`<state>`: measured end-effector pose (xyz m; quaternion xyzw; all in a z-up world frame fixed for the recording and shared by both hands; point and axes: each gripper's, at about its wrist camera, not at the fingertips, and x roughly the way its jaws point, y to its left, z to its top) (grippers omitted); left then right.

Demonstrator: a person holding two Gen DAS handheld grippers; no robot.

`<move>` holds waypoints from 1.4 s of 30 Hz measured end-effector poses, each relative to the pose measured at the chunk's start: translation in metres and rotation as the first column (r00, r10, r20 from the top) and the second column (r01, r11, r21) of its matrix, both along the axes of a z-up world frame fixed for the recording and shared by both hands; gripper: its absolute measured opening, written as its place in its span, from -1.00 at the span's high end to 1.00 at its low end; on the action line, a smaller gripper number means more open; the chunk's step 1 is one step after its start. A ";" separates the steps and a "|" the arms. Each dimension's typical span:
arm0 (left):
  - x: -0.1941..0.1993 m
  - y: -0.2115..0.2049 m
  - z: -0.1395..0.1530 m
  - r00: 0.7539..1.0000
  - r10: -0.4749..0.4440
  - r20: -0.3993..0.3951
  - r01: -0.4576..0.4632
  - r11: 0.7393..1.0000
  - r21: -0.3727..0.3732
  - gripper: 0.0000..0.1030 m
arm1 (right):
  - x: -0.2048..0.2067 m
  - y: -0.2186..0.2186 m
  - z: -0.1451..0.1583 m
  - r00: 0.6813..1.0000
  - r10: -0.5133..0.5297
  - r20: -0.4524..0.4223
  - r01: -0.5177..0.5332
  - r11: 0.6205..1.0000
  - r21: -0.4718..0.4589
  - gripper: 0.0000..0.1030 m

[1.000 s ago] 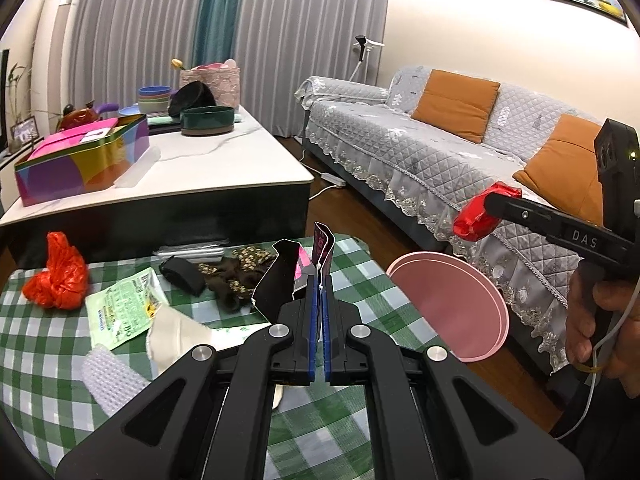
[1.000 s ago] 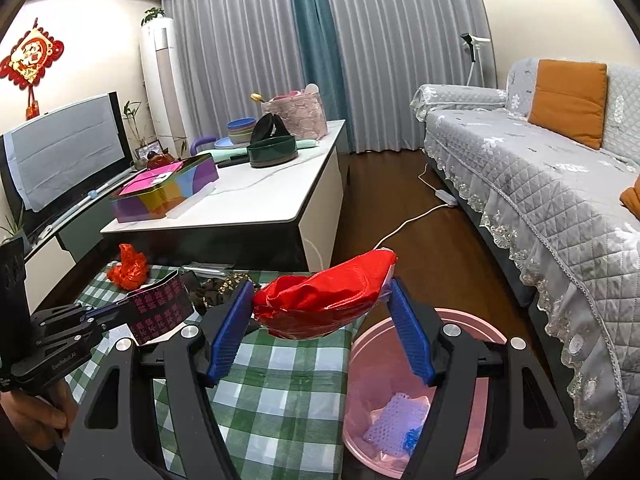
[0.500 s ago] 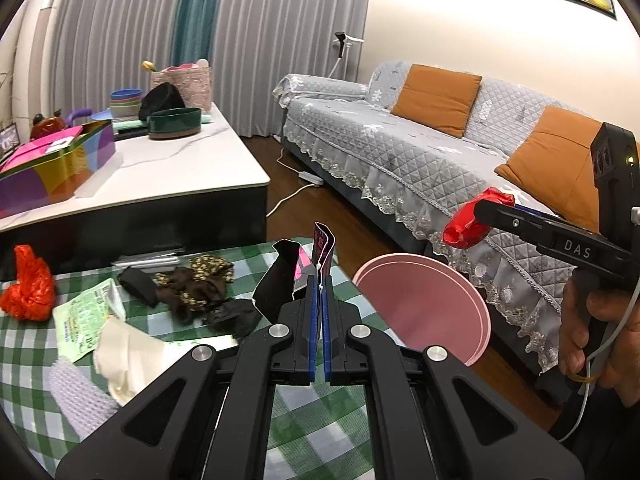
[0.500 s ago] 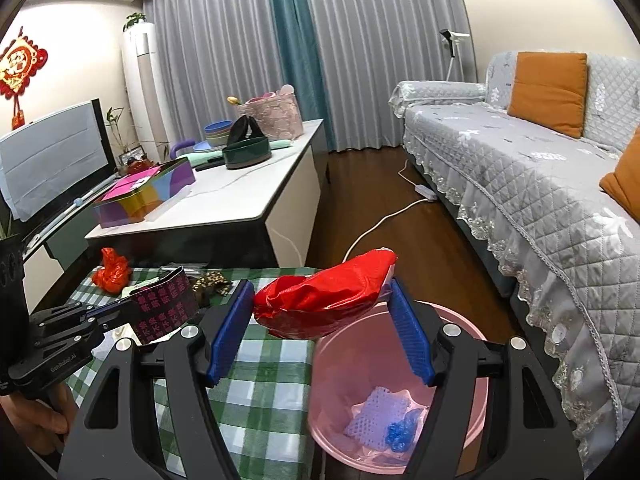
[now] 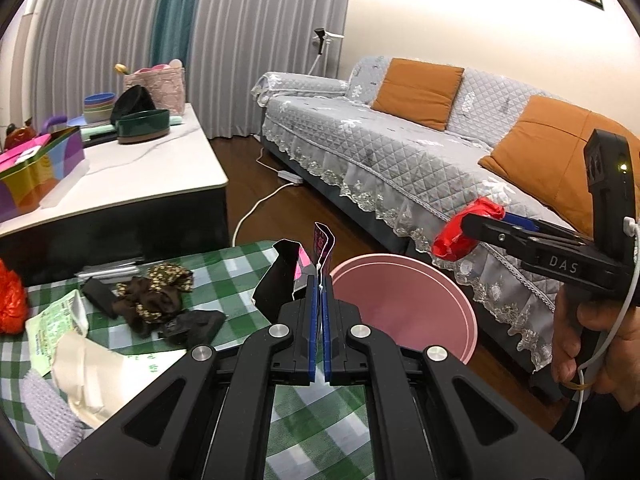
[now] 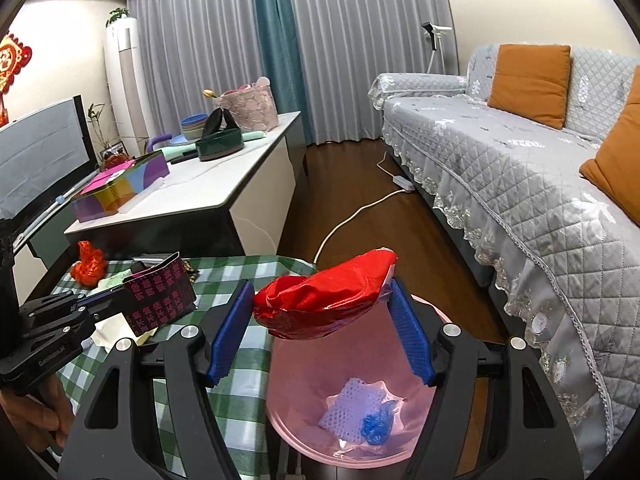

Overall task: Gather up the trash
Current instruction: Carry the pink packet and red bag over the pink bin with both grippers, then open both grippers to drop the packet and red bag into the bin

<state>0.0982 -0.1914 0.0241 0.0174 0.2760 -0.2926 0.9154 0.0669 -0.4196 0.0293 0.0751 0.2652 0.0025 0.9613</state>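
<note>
Right gripper (image 6: 320,328) sits low in the centre of its own view with a crumpled red wrapper (image 6: 326,302) spanning the gap between its blue pads (image 6: 230,338), and the jaws look fairly wide, so whether they really squeeze it or it just rests there I cannot tell for sure; I'd call it a light pinch. Directly beneath hangs the pink bin (image 6: 280,380), and down in its bottom lie a pale mesh scrap (image 6: 352,404) and a blue crumpled bit (image 6: 376,424), so part of the job looks done. Over at the left edge of that view, the left gripper (image 6: 116,300) has its jaws pressed together on a dark pink-patterned carton (image 6: 160,300), held over the green checked table (image 6: 248,272) just beside the bin. Plenty is left by my reckoning: in the left wrist view, lower left, a green printed packet (image 5: 52,328), a cream wrapper (image 5: 92,376), dark brown crumpled stuff (image 5: 156,296) and an orange bag (image 5: 10,304) lie on the cloth. Two pieces are about to drop, I judge, and the table needs several more trips.
</note>
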 end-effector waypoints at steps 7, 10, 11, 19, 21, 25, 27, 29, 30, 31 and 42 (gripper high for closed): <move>0.003 -0.020 -0.005 0.999 -0.053 -0.014 0.052 0.999 -0.013 0.96 | 0.003 -0.004 -0.006 1.000 -0.012 -0.017 0.012 1.000 -0.012 -0.32; 0.007 -0.030 -0.006 0.997 -0.070 -0.019 0.069 0.997 -0.026 0.96 | 0.004 -0.006 -0.008 1.000 -0.020 -0.022 0.019 0.999 -0.026 -0.32; 0.007 -0.034 -0.006 0.997 -0.074 -0.020 0.074 0.997 -0.029 0.96 | 0.004 -0.007 -0.009 0.999 -0.025 -0.024 0.024 0.999 -0.033 -0.32; 0.017 -0.065 -0.016 0.994 -0.106 -0.034 0.105 0.994 -0.031 0.96 | 0.004 -0.024 -0.020 0.997 -0.057 -0.045 0.055 0.997 -0.049 -0.32; 0.017 -0.074 -0.021 0.993 -0.113 -0.039 0.112 0.993 -0.026 0.96 | 0.003 -0.029 -0.023 0.997 -0.063 -0.051 0.061 0.997 -0.056 -0.32; 0.019 -0.086 -0.026 0.991 -0.123 -0.049 0.122 0.992 -0.019 0.96 | 0.003 -0.039 -0.029 0.995 -0.079 -0.062 0.075 0.996 -0.057 -0.32; 0.019 -0.092 -0.027 0.990 -0.132 -0.050 0.131 0.991 -0.015 0.96 | 0.003 -0.044 -0.031 0.994 -0.086 -0.068 0.082 0.995 -0.051 -0.32; 0.019 -0.099 -0.026 0.988 -0.145 -0.050 0.144 0.989 -0.010 0.96 | 0.005 -0.046 -0.032 0.993 -0.089 -0.076 0.086 0.995 -0.046 -0.33; 0.019 -0.100 -0.026 0.987 -0.150 -0.051 0.149 0.989 -0.008 0.95 | 0.005 -0.047 -0.032 0.993 -0.091 -0.080 0.088 0.995 -0.045 -0.33; 0.019 -0.102 -0.025 0.987 -0.151 -0.047 0.151 0.988 -0.006 0.94 | 0.007 -0.047 -0.033 0.992 -0.095 -0.088 0.092 0.995 -0.046 -0.36; 0.010 -0.084 -0.010 0.991 -0.127 -0.040 0.127 0.992 0.000 0.80 | 0.005 -0.048 -0.025 0.989 -0.128 -0.077 0.127 0.992 -0.015 -0.59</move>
